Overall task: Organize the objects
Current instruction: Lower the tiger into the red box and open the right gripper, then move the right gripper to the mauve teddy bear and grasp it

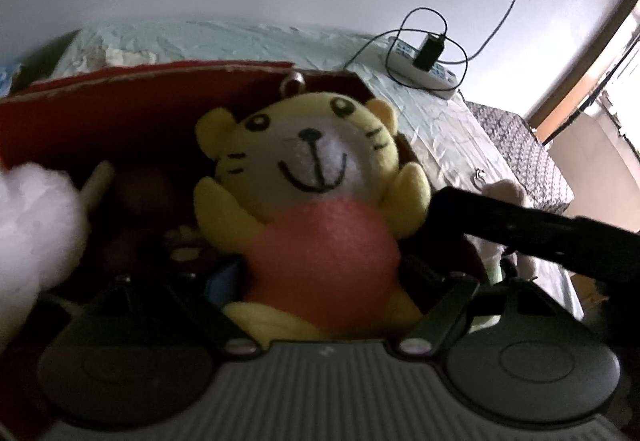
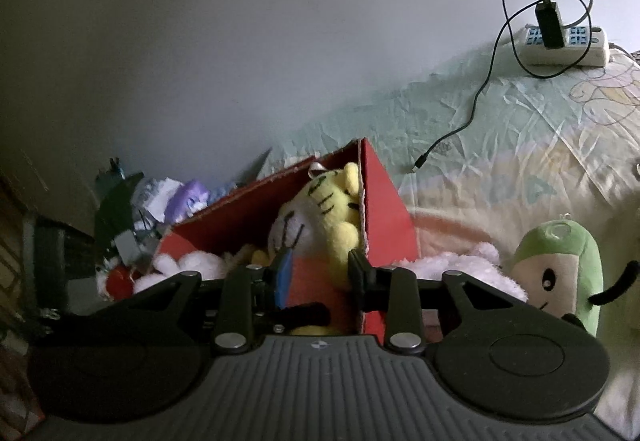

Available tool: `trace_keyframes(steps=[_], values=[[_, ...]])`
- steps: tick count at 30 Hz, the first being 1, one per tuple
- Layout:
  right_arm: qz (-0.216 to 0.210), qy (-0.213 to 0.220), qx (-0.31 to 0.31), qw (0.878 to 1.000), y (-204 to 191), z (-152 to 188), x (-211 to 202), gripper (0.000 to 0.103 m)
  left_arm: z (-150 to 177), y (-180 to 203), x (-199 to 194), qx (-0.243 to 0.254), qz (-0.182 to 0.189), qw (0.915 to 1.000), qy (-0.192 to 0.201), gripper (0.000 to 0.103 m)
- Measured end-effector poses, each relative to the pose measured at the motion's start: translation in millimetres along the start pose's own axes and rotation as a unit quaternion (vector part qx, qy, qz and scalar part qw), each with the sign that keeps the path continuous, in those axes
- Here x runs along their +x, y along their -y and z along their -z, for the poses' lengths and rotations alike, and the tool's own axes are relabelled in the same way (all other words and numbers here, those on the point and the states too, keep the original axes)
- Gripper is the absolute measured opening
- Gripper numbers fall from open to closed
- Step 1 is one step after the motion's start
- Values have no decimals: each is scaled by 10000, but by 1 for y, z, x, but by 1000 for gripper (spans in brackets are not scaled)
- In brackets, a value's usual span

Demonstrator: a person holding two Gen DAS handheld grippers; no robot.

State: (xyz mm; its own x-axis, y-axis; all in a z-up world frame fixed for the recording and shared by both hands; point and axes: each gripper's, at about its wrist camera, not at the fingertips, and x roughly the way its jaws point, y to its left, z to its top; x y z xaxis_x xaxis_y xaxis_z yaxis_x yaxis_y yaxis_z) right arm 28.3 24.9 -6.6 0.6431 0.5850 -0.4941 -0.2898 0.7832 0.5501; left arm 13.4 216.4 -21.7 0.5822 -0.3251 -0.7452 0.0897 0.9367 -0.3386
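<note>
Pale, crinkled bedding covers the bed [image 2: 500,145] where a red cardboard box [image 2: 384,201] sits in dim light, crammed with soft toys. Nearest the lens in the right wrist view, the right gripper [image 2: 318,269] pinches a yellow tiger plush [image 2: 332,209] at its red-shirted body, one finger on either side, the toy lying inside the box against its right wall. From the left wrist view the same tiger plush [image 1: 316,169] faces the camera, smiling, arms spread, between the left gripper's linkages; the left gripper [image 1: 324,305] has its fingertips hidden behind the toy, so whether it is spread or pressed together cannot be told. White stuffing-like fluff [image 1: 36,209] fills the box's left side. Just beside the box on the bedding lie a pink fluffy toy [image 2: 472,269] and a green plush with a cartoon face [image 2: 560,273]. Farther back, near the plain wall [image 2: 240,41], a white power strip [image 2: 560,43] holds a black charger [image 2: 550,23] with its cable looping across the bed.
</note>
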Motion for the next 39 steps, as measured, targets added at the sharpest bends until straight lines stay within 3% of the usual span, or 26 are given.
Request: trace_keyframes(steps=[15, 31, 39], values=[[-301, -101, 200, 9993, 9, 11, -2, 33, 4, 0, -7, 23, -107, 9999, 23, 85], [-397, -62, 144, 9991, 8, 21, -19, 34, 18, 19, -32, 262, -520, 9980, 259, 87], [-677, 54, 202, 9975, 16, 23, -33, 36, 25, 36, -46, 287, -821, 9953, 426, 87]])
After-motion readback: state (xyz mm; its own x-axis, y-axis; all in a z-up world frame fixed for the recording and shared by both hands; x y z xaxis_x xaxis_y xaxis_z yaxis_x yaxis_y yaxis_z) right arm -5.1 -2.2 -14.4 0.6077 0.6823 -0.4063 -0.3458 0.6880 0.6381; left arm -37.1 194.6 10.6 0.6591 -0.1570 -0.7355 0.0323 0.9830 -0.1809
